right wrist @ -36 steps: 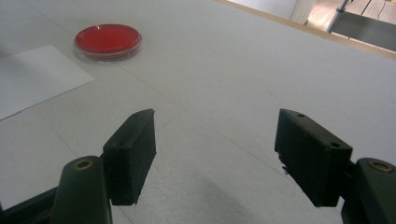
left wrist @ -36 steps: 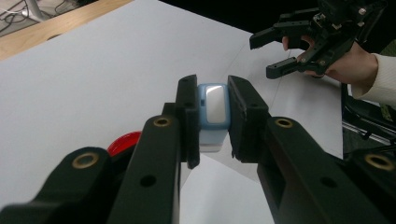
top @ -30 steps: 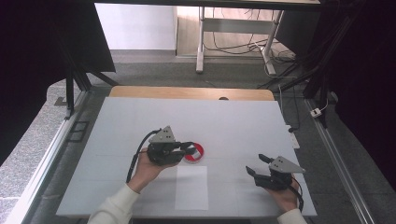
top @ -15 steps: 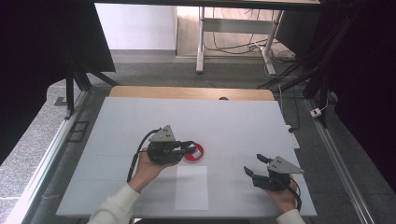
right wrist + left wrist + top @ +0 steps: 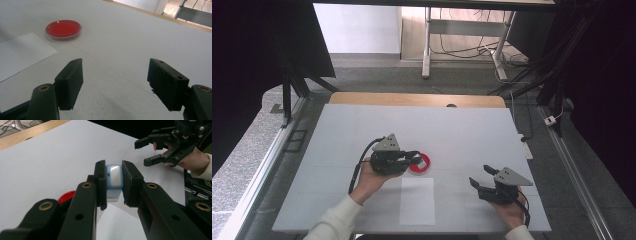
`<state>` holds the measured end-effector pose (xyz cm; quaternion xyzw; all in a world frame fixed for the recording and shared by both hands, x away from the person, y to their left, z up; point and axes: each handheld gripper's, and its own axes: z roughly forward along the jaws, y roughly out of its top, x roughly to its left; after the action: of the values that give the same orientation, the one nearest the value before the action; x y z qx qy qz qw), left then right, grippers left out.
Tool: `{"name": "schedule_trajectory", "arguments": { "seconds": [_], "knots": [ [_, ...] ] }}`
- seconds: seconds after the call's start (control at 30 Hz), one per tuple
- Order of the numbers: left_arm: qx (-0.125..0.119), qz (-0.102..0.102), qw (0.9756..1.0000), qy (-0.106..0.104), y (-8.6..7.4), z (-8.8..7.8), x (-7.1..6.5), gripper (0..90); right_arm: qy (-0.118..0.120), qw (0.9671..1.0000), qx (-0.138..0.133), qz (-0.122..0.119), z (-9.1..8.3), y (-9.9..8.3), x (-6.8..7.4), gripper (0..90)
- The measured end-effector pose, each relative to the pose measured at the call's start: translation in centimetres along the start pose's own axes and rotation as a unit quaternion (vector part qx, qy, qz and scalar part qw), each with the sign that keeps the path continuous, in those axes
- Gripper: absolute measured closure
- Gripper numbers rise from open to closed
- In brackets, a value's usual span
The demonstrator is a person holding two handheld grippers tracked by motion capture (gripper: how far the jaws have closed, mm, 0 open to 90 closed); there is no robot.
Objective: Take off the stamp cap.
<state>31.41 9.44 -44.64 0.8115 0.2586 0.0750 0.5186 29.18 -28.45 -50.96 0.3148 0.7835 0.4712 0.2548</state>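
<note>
Holding a small pale-blue block (image 5: 113,182) clamped in my left tool (image 5: 113,183), centre frame in the left gripper view, above the red dish (image 5: 419,164). Its long axis runs up the frame, glossy face toward the camera. Any slackening would likely drop it. My right tool (image 5: 482,180), lower right, stands apart, empty.

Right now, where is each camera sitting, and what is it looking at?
High view: above the table, looking down; both forearms and hands show.
Left gripper view: on the left gripper, looking along jaws shut on a small blue thing.
Right gripper view: on the right gripper, its jaws open over the table.
Shared: all three show the red dish.
</note>
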Motion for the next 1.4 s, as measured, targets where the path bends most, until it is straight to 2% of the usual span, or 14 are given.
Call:
{"name": "schedule_trajectory", "arguments": {
  "seconds": [0.3, 0.57, 1.0, 1.4],
  "knots": [
    [0.005, 0.006, 1.0000, 0.005, 0.1, 0.1, -0.3, 74.5, 0.001, 1.0000, -0.006, 0.006, -0.1, 0.3, 0.3, 28.2],
    [0.001, -0.002, 1.0000, 0.005, 0.1, 0.2, 0.0, 74.4, 0.001, 1.0000, -0.008, 0.000, 0.1, 0.5, 0.9, 28.5],
    [-0.006, -0.005, 1.0000, 0.005, 0.1, -0.2, -0.2, 74.4, 0.013, 0.9998, -0.012, -0.013, 1.1, 1.4, 2.5, 28.7],
    [-0.006, -0.006, 1.0000, 0.001, 0.1, 0.2, -0.1, 74.4, 0.022, 0.9994, -0.008, -0.025, 2.2, 1.6, 3.8, 29.5]
  ]
}}
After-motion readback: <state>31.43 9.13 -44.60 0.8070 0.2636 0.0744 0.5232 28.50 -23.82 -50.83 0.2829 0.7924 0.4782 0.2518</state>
